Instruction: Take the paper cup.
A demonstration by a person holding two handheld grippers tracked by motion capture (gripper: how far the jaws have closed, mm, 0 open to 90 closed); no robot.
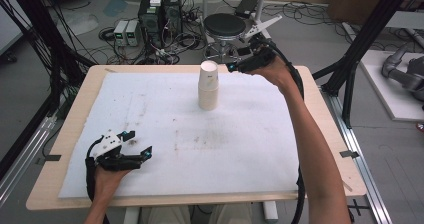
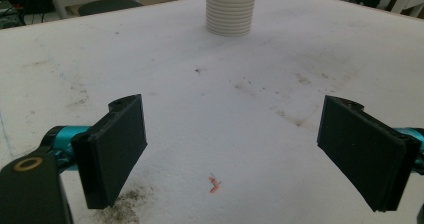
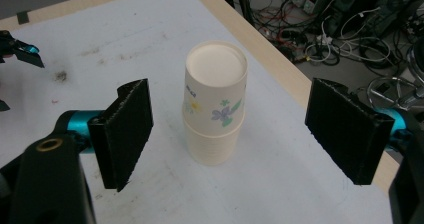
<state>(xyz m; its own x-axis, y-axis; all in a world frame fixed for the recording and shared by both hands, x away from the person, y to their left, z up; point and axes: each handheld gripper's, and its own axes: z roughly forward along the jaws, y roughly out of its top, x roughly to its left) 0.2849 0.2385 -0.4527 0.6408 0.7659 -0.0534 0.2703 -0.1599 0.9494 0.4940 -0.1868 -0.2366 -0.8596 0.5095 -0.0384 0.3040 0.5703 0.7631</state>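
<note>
While your right gripper hangs in the air just beside the top of the stack of paper cups, its jaws stand wide apart and nothing is between the pads. In the right gripper view you look down on the stack of paper cups from above, and it stands in the gap between the two black jaws but lower than them, so no pad touches it.

The stack is upside down: the flat round bottom of the top cup faces up. The cups are cream white, and the top one carries a small print of purple flowers with green leaves, with a yellow mark beside them. Below it you see many rims pressed close together, like thin rings, which the left gripper view shows clearly at the foot of the stack. The stack stands upright on the white mat, toward the far edge of the table and a little to the right of the middle.

Your left gripper rests well apart from the stack, near the front left corner of the mat. Its jaws are also open and empty. A tiny orange scrap lies on the mat between them.
</note>
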